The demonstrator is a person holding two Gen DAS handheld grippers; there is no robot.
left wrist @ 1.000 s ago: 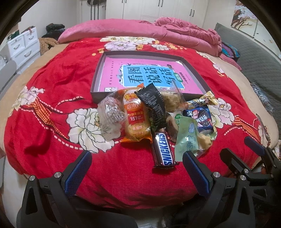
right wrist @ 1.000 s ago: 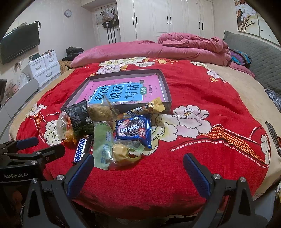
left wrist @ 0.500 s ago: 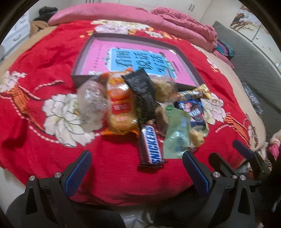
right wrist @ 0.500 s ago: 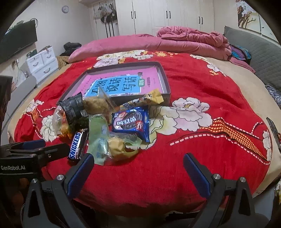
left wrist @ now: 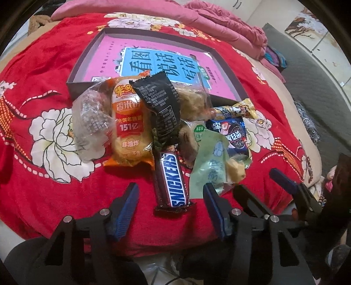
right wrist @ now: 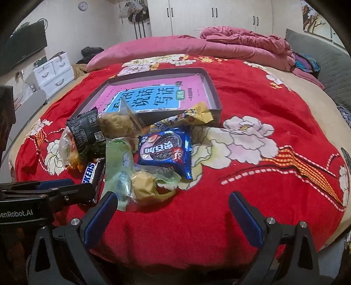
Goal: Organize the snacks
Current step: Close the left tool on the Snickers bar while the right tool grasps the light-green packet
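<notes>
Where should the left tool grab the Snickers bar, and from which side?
Take the Snickers bar at its near end, across the narrow width, coming from the bed edge. It lies lengthwise toward the left tool, its far end tucked under the black wrapper, so only the near end is free. The tool's jaws are closing either side of it, pads not yet touching.

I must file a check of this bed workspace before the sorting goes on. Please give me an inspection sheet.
Surface: red floral bedspread.
Job's things: snack pile; Snickers bar nearest; Oreo pack; shallow box behind, holding a pink book.
Clutter: nothing seen.
Grippers: left hand-held gripper closing, Snickers end between its jaws, untouched; right hand-held gripper open, holding nothing.
Cables: nothing seen.
Surroundings: pink quilt, wardrobe, white drawers.
</notes>
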